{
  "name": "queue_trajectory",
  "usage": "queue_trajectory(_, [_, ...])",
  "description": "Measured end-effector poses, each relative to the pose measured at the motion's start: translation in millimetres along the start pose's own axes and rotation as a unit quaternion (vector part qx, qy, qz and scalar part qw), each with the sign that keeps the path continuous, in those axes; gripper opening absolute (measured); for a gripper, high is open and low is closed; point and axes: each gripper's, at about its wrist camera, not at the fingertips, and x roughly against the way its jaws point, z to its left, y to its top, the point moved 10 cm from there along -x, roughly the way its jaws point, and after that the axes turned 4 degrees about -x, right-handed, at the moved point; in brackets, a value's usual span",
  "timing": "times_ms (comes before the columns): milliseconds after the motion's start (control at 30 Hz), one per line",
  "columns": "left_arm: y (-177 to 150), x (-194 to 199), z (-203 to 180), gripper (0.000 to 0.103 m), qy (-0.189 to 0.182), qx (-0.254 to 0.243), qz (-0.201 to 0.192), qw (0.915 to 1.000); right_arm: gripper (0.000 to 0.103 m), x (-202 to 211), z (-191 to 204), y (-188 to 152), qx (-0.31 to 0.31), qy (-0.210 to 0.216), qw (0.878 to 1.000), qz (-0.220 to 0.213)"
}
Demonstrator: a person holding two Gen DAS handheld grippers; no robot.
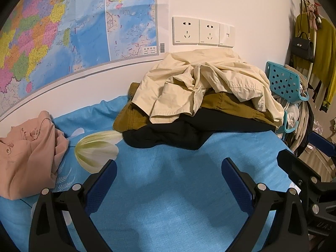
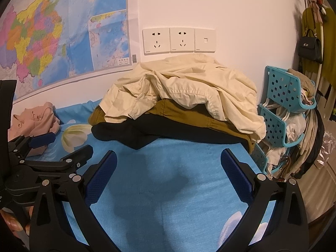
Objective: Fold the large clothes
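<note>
Blue bedsheet [image 1: 168, 189] under heaped clothes [image 1: 201, 96], wall map [image 1: 63, 31], left gripper [image 1: 169, 168] and right gripper [image 2: 169, 159] wide open, empty

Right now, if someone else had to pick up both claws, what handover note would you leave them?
Left claw: open, empty, over bare blue bedsheet.
Right claw: open, empty, beside the left one, same spot.
Clothes: pile against the wall, cream shirt crumpled on top, mustard garment under it, black garment at the bottom. A pink shirt lies apart on the left, bunched.
Done: nothing visibly folded.
Left: probably pull the cream shirt onto the open sheet, spread it, fold it, then the others.
</note>
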Motion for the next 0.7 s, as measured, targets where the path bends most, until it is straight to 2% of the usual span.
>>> queue_trajectory(700, [2.0,1.1,0.1,0.096,-0.001,0.0,-0.002,1.0,0.098,1.7,-1.2,0.6,-0.002,-0.001,1.0,-0.001])
